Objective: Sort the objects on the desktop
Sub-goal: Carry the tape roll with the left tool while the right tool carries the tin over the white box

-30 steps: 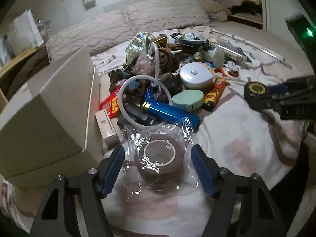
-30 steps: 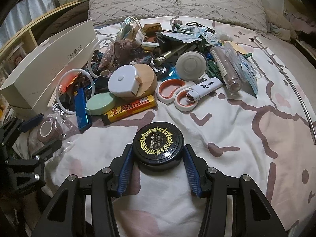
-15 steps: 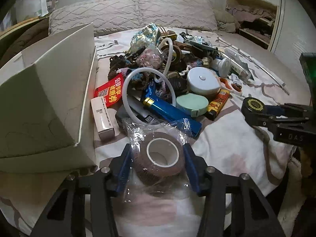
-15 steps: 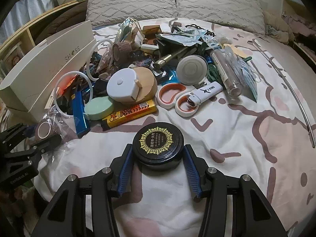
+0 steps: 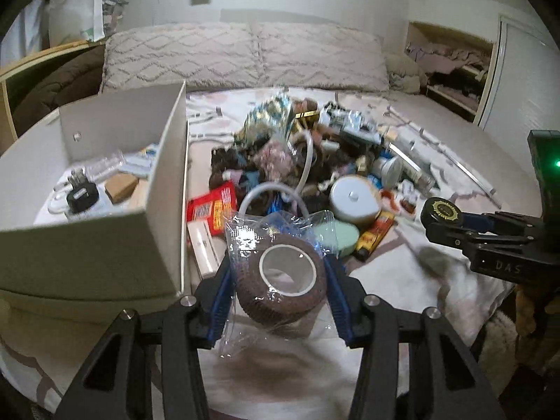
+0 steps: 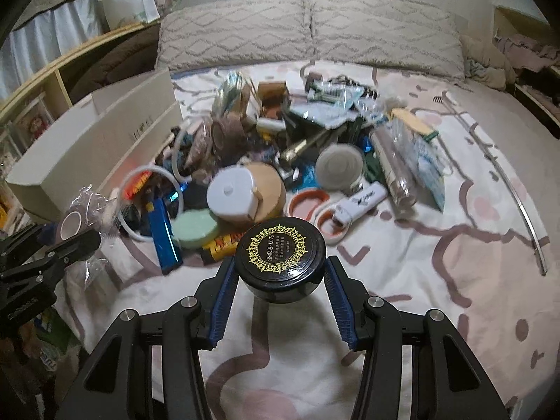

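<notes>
Both grippers hold round things above the bed
Left gripper (image 5: 278,292) clamps wrapped tape roll (image 5: 280,292), hole facing up twd camera; right gripper (image 6: 280,276) clamps black tin (image 6: 280,257), lid up.

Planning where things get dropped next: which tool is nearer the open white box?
Left. The left tool, holding the wrapped tape roll, is right beside the box; the right tool, gripping the black jar, is farther off across the bed.

A brown tape roll (image 5: 280,288) in clear wrap sits clamped between the left gripper's (image 5: 278,295) pads; a black gold-crested tin (image 6: 280,257) sits between the right gripper's (image 6: 280,280).
</notes>
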The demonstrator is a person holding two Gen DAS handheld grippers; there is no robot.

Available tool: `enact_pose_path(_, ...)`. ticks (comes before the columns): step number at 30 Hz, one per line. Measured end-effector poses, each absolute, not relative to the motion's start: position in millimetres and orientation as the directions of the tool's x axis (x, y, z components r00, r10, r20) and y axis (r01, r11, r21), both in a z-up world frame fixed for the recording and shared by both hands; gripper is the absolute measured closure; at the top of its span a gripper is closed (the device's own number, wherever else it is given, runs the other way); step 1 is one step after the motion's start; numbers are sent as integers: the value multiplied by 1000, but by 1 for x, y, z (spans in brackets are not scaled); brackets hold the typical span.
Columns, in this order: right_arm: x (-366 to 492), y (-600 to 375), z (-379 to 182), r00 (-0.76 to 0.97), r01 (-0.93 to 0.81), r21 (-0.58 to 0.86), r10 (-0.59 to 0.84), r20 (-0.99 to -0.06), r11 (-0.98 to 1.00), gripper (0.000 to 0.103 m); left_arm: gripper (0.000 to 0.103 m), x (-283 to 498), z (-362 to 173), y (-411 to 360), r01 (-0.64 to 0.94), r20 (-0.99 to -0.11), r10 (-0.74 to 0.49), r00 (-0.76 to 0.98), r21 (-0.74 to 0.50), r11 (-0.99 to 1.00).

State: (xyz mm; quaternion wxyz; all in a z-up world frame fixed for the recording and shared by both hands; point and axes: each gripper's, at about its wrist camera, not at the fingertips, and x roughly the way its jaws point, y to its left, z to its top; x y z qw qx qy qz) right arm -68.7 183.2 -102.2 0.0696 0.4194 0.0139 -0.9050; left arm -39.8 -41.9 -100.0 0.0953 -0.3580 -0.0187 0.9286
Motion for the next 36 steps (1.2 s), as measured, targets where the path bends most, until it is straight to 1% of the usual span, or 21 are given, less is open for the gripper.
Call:
enact_pose_path(7,-65,183,-68,-705,146,21,-119,-699,-989,52,54,-36,-66,-51,-147,-587,186,-788,-113,-983)
enact_pose_path(16,-66,165,-40,-753,191,13,-155,-639,-982,52,54,-34,-33,-91,-38,-529,90,-844,-108,-993)
enact_pose_path(24,-72,138,-31,-756,250,38,-219,-617,-968,52,54,-36,-25,-140,73,-516,-14,-857,-93,-993)
enact_pose_path(32,-85,101,-22,-743,325,48,-287,-605,-944,52,54,-42,-29,-196,196,-519,-122,-846,-89,-977)
enact_pose_path(36,-92,77,-19,-736,359,40,-309,-602,-932,52,54,-44,-35,-219,238,-528,-145,-837,-111,-965)
